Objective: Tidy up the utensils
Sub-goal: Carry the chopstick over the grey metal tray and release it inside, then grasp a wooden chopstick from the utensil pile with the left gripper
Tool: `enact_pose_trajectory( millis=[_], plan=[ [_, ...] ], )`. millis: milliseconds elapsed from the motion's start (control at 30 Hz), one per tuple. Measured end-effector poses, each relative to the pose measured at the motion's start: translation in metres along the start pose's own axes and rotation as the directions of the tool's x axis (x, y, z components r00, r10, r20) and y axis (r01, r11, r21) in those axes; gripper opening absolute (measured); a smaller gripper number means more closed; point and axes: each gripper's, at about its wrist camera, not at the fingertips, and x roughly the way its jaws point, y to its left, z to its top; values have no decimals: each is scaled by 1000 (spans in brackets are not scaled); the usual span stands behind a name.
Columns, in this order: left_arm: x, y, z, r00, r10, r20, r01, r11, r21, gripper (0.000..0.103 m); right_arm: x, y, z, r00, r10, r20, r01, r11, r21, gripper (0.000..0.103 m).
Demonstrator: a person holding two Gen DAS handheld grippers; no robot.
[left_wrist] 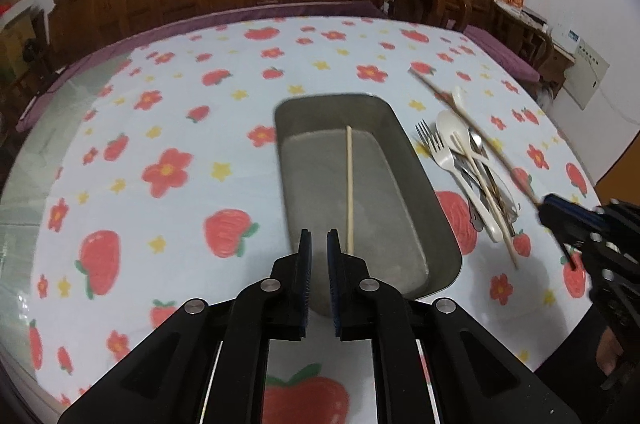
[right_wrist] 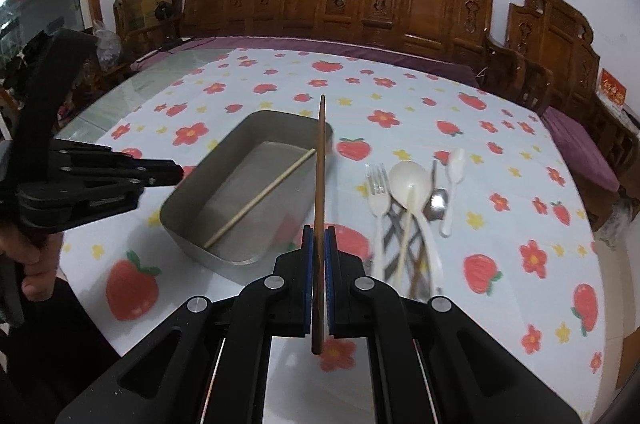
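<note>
A grey metal tray [left_wrist: 400,208] stood on the strawberry-and-flower tablecloth [left_wrist: 168,128] near the middle of the table, and one pale chopstick [left_wrist: 349,184] lay lengthwise on its floor; in the right wrist view the same stick ran slantwise across the tray from the near corner toward the far wall; the left gripper [left_wrist: 319,238] hung over the tray's near end with its blue pads a narrow gap apart and nothing between them, the pale chopstick just beside its right fingertip but not touched; the right gripper [right_wrist: 319,236] was clamped on a dark brown chopstick [right_wrist: 320,160], which ran straight out between the pads, its far tip over the tray's far right corner and its butt end sticking back behind the fingers; to the right of the tray, toward the table's right edge, the remaining utensils lay in a loose pile [right_wrist: 408,224]: a white plastic fork [right_wrist: 378,196], a large cream spoon [right_wrist: 410,182], a small metal spoon [right_wrist: 438,202], a small white spoon [right_wrist: 456,164] and another pale stick crossing them; carved wooden chairs [right_wrist: 360,0] lined the far edge of the table.
</note>
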Motion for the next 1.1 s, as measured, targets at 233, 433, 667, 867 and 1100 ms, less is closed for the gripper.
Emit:
enact_pose_trajectory(
  millis=[233, 433, 667, 867, 1100],
  plan=[
    [-33, 23, 1, 997, 20, 73, -20, 1000, -4, 46, 27, 16, 14, 997, 62, -41, -61, 998, 26, 6],
    [-43, 44, -3, 990, 85, 114, -81, 996, -36, 82, 59, 28, 23, 989, 101, -110, -96, 994, 50, 6],
    [-44, 56, -7, 989, 90, 116, -87, 996, -33, 84, 93, 38, 33, 976, 126, -176, -111, 989, 94, 6],
    [-45, 57, -8, 989, 84, 120, -80, 996, -37, 86, 111, 43, 35, 969, 152, -197, -128, 983, 130, 7],
    [-45, 53, -9, 990, 77, 119, -74, 997, -29, 86, 103, 45, 36, 966, 199, -165, -181, 976, 118, 7]
  ],
)
